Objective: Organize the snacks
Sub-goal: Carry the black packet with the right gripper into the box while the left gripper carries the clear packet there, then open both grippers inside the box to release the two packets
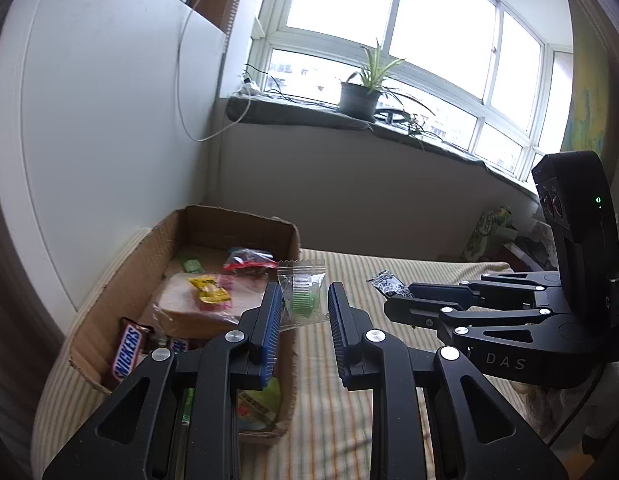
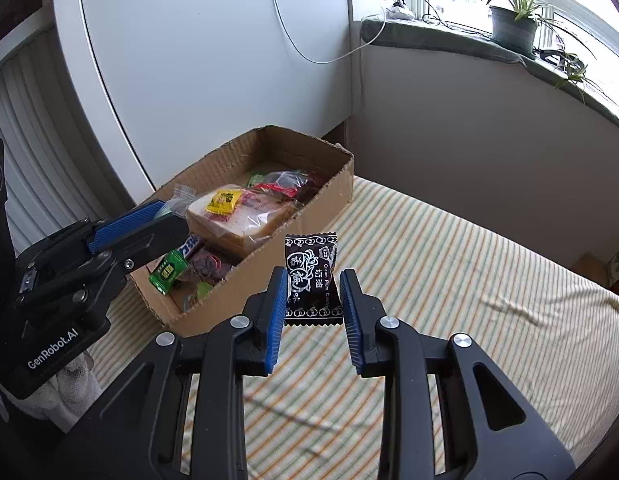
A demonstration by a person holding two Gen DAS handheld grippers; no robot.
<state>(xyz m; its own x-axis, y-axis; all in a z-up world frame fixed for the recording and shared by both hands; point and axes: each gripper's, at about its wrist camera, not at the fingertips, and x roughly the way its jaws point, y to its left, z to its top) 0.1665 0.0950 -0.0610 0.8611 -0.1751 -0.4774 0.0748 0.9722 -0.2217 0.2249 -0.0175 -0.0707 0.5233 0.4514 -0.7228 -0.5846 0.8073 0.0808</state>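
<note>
The left gripper (image 1: 302,304) holds a clear-wrapped green candy (image 1: 302,294) between its jaws, above the right rim of the cardboard box (image 2: 305,216). The right gripper (image 2: 314,306) grips a black plum candy (image 2: 311,280) over the striped bed (image 2: 449,280), just right of the box. Inside the box lie wrapped bread (image 2: 241,216), a Snickers bar (image 1: 127,350) and small sweets.

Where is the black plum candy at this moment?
The black plum candy sits between the right gripper's blue fingers, above the striped cloth, just right of the cardboard box.
</note>
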